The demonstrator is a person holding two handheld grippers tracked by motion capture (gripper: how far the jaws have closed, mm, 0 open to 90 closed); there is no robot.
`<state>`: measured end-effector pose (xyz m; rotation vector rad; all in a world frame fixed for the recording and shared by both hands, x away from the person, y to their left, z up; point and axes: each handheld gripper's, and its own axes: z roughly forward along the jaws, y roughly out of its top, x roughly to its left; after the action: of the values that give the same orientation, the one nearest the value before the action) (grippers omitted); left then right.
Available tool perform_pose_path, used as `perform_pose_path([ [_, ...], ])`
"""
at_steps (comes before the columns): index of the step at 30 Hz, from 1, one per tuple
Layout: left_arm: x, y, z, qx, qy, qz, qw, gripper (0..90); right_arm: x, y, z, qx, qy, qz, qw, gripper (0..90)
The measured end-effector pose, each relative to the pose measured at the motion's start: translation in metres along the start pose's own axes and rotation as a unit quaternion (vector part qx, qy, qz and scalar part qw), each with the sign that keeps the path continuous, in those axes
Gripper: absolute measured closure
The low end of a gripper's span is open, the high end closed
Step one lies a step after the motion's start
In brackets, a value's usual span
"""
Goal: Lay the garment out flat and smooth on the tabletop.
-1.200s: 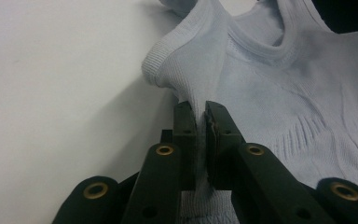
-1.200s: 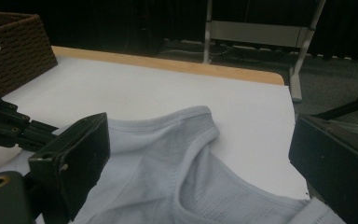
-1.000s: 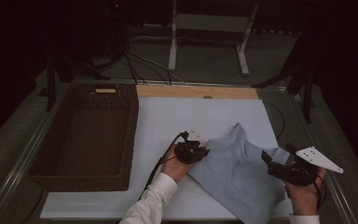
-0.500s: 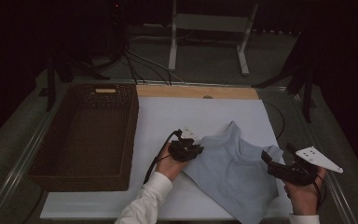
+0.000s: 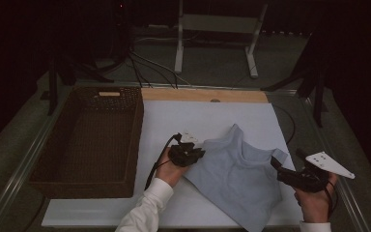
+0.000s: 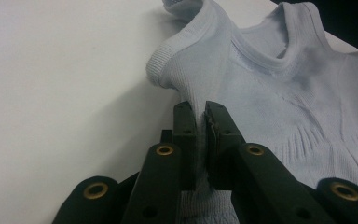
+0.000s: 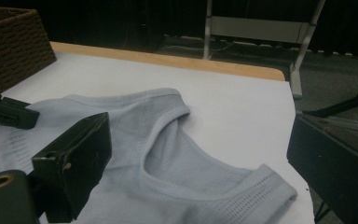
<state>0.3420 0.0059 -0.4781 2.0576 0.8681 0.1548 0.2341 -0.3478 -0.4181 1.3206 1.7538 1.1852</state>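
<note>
**Left hand-held gripper pinches the top's edge on a white bench**

A white sheet (image 5: 207,121) covers the bench (image 5: 203,94), whose bare wooden strip shows along the far edge. The room behind is dark, with a white metal stand (image 5: 217,34) and black cables (image 5: 145,67) on the floor beyond the bench. A dark wicker basket (image 5: 89,137) sits on the left part of the bench, its long side just beside the sheet's working area.

A pale blue sleeveless top (image 5: 239,176) lies spread on the right half of the sheet, neckline toward the far right. The left hand-held gripper (image 6: 198,126) has its jaws pressed nearly together on a fold at the top's left edge, near an armhole. The right hand-held gripper (image 5: 278,166) stands wide, jaws well apart, just beside the top's right shoulder strap; whether it touches the cloth cannot be told.

Compared with a second ago, the left hand-held gripper has shifted leftward, away from the middle of the top, and the cloth's left edge has been drawn out with it. The right hand-held gripper has barely moved.

The top's near corner reaches the sheet's front edge. Open white sheet lies between the top and the basket, and beyond the top toward the wooden strip.
</note>
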Motion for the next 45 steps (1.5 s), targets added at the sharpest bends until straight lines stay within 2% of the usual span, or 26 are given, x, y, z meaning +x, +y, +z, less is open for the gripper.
perform_pose_path([
  [10, 0.005, -0.004, -0.010, -0.002, 0.008, -0.005, 1.0000, 84.7, 0.000, 0.000, 0.001, 0.006, 0.001, 0.003, 1.0000, 6.8],
  [13, 0.005, -0.005, -0.013, -0.002, 0.009, -0.004, 1.0000, 84.7, -0.001, 0.000, 0.001, 0.007, 0.002, 0.004, 1.0000, 6.9],
  [15, 0.005, -0.006, -0.014, -0.002, 0.009, -0.004, 1.0000, 84.7, -0.001, -0.001, 0.001, 0.008, 0.001, 0.004, 1.0000, 10.7],
  [26, 0.006, -0.011, -0.024, -0.005, 0.009, -0.007, 0.9999, 84.6, 0.001, -0.001, 0.002, 0.013, -0.002, 0.002, 0.9999, 11.2],
  [41, 0.000, -0.023, -0.036, -0.004, 0.004, -0.007, 1.0000, 84.4, 0.000, -0.001, 0.005, 0.018, 0.000, 0.005, 0.9998, 11.4],
  [45, -0.001, -0.027, -0.039, -0.006, 0.002, -0.009, 0.9999, 84.3, 0.000, -0.002, 0.007, 0.022, 0.001, 0.004, 0.9997, 14.0],
])
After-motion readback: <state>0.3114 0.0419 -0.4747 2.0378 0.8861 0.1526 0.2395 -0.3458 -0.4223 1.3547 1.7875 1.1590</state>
